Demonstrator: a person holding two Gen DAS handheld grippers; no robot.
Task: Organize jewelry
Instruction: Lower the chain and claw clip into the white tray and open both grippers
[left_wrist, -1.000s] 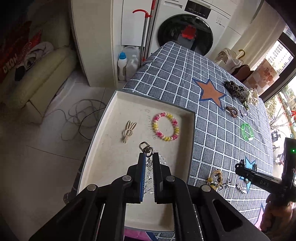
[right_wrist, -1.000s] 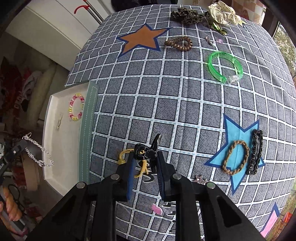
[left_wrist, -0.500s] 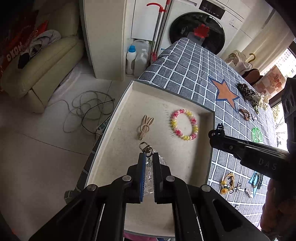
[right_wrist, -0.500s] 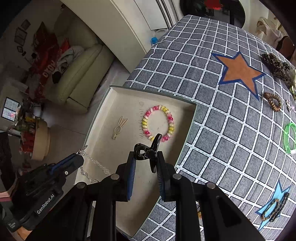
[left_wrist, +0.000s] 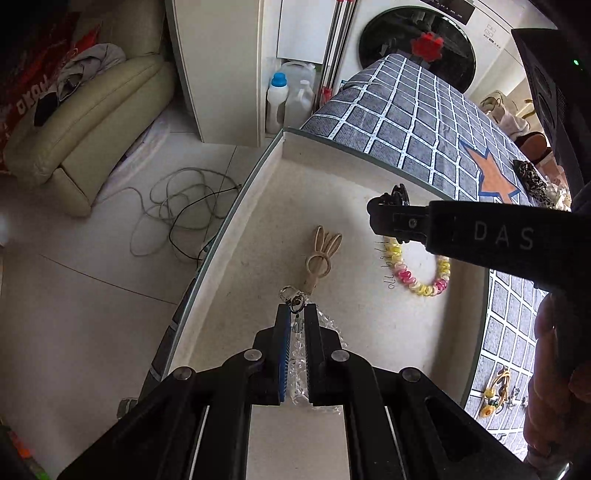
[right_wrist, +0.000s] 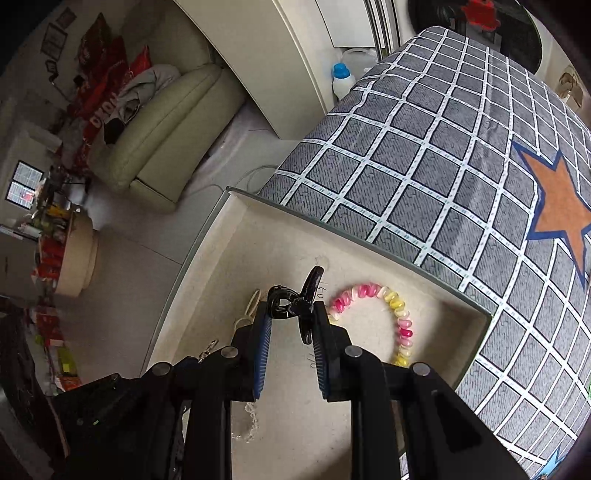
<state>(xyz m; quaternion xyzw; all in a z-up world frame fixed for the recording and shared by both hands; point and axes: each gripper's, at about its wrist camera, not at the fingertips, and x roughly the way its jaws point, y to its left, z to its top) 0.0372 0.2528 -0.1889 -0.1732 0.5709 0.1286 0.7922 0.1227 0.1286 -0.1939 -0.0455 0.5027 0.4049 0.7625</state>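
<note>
Left gripper (left_wrist: 297, 314) points steeply down into the cream tray (left_wrist: 258, 177); its jaws are clamped on a clear beaded chain (left_wrist: 297, 354), whose metal clasp (left_wrist: 293, 297) protrudes just past the fingertips. The chain's loose end lies bunched on the tray floor beneath the fingers.

Right gripper (right_wrist: 291, 314) is also over the tray, jaws closed on a small black hair clip (right_wrist: 295, 304), held above the tray floor with one prong pointing up and away. In the left wrist view this gripper reaches in from the right, and the person's hand (left_wrist: 554, 369) shows at the right edge.

Just beyond the chain clasp lies a beige rabbit-ear clip (left_wrist: 319, 254), flat on the tray. To its right, near the tray's right wall, rests a pink-and-yellow coil bracelet (left_wrist: 417, 275), partly hidden by the right gripper's finger.

The tray sits at the edge of a table covered in a grey checked cloth (right_wrist: 424, 166) with an orange star (right_wrist: 561, 206). Further off stand detergent bottles (left_wrist: 277, 99), a cream sofa (left_wrist: 96, 110) and a washing machine (left_wrist: 417, 40).
</note>
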